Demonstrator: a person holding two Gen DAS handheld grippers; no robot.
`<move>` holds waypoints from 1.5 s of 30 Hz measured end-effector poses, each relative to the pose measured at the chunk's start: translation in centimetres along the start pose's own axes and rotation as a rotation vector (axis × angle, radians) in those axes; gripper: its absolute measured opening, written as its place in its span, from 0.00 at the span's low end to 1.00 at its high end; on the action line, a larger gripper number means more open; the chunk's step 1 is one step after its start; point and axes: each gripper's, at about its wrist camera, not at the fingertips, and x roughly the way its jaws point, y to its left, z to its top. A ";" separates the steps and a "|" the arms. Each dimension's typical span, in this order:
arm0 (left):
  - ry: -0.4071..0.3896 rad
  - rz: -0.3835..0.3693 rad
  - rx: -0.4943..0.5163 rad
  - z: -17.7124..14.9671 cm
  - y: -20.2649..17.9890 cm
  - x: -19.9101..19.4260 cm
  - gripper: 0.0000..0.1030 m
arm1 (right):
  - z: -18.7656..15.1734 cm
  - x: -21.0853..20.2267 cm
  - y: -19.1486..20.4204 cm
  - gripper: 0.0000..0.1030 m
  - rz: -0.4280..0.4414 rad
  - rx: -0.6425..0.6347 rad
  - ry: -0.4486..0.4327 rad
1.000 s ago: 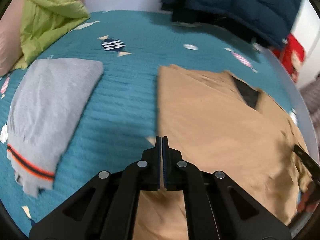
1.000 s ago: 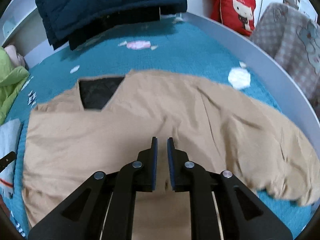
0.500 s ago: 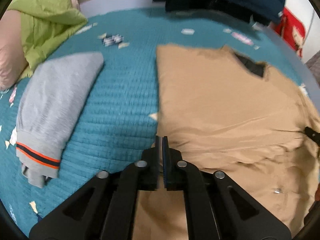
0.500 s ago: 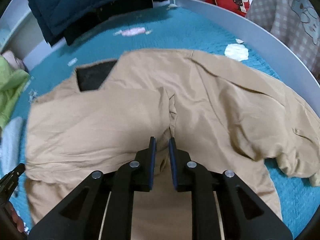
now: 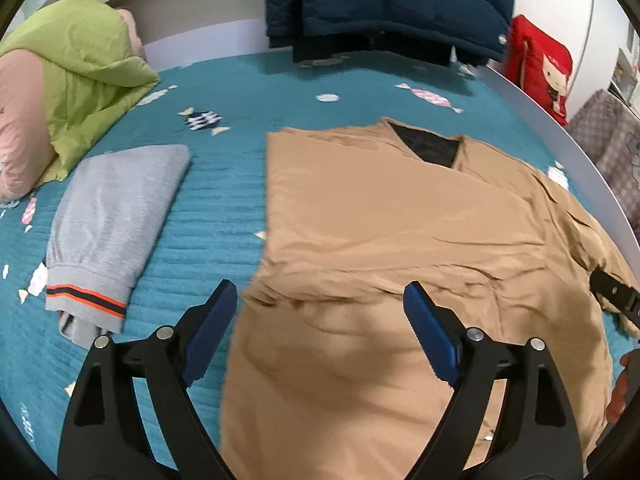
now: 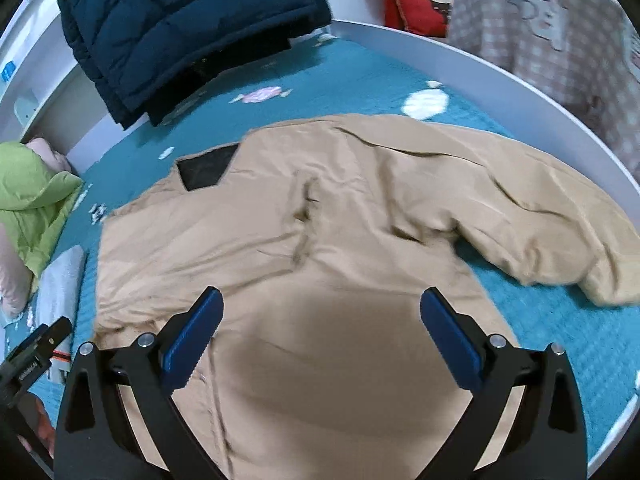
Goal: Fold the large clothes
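Tan jacket [image 5: 380,232] lies flat on the teal bedspread [image 5: 224,208], left side folded in. Left tongs [image 5: 320,308] and right tongs [image 6: 320,312] both spreading, nothing pinched, hovering above the jacket.

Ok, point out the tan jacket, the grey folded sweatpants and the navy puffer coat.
tan jacket [image 6: 360,240]: right wrist view, chest panel.
grey folded sweatpants [image 5: 116,216]: left wrist view, middle of the fold.
navy puffer coat [image 6: 180,20]: right wrist view, quilted body.
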 end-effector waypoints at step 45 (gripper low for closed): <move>0.285 -0.346 0.291 4.1 -30.5 16.6 0.04 | 4.8 -7.2 -20.8 0.09 -0.196 0.436 -0.321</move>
